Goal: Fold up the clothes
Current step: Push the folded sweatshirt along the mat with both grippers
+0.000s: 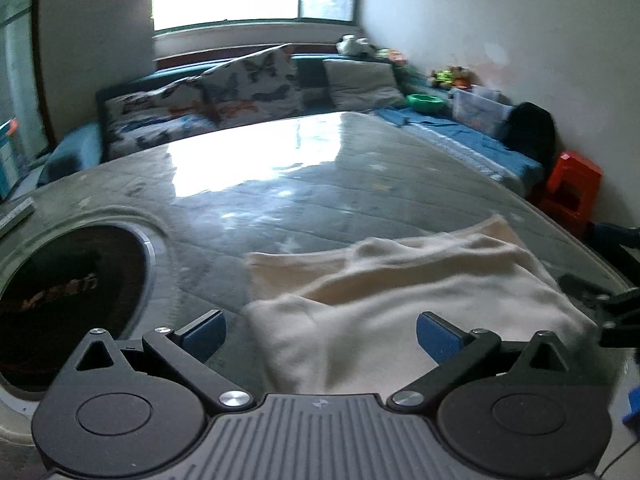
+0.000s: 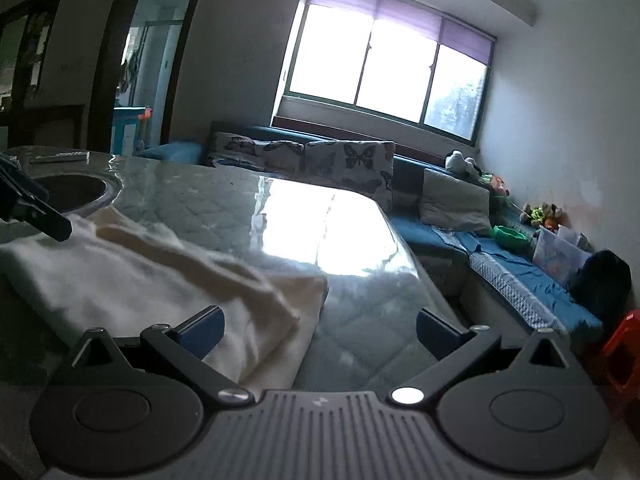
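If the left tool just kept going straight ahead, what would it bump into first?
Most likely the cream cloth. The left tool is open, and the cloth lies right between and beyond its fingers on the glass-topped table. How far above the cloth the tool sits is hard to tell.

blur: cloth [image 1: 400,320] folds soft | hidden: cloth's near edge behind left tool [image 1: 320,338] | cut: stool [image 2: 624,344] by frame edge

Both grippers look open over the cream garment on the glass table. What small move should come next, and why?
Probably lower the left gripper onto the near edge of the cream garment and close. Its jaws stand wide apart with nothing between them, the cloth lies partly folded and rumpled on the table, and the right gripper is equally open and empty at the garment's right end.
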Available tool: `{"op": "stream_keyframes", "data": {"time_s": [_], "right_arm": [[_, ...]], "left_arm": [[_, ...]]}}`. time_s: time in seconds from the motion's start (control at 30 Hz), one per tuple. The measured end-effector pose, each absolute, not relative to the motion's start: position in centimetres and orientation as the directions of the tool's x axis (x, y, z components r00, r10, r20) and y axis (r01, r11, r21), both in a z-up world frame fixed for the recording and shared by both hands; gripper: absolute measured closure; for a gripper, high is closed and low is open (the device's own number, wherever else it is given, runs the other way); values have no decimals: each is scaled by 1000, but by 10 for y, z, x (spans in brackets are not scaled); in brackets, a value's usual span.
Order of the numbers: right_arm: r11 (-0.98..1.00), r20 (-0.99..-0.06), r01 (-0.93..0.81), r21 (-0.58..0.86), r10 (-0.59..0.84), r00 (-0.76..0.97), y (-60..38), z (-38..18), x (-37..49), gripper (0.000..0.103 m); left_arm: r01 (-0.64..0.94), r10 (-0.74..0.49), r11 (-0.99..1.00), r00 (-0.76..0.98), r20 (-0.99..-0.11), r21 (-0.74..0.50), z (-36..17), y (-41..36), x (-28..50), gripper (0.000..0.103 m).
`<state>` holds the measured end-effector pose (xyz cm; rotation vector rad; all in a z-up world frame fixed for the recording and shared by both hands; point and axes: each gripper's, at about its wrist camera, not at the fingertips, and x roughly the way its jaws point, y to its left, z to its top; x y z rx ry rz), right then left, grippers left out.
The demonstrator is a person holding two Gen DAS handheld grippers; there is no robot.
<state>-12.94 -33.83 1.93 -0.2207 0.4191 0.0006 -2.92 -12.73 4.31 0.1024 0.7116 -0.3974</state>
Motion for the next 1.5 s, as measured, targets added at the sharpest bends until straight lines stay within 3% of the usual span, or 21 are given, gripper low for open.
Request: {"op": "stream_keyframes", "data": {"time_s": [0.23,0.53,0.87,1.2,1.5], "right_arm": [[951,-477,-89,-296,-67,876,-330,27,-82,0],[915,-547,-105,-389,-138,826,-316,7,-39,0],[917,-543,-178,-358,-49,838,-299,24,-38,0],[906,-573,-193,-378,-65,817,-291,16,-18,0],[915,-583,-220,-338,-20,812,-286,20,-18,0]], "left_arm": [[296,-229,955,671,-706,-29,33,-117,-1,0],[274,-203,961,654,-728,-21,22,-113,2,0],[271,-199,962,646,-737,-22,28,-122,11,0],[304,-169,952,640,-750,45,26,-153,36,0],[284,-159,958,614,-773,29,17,-157,52,0]]}}
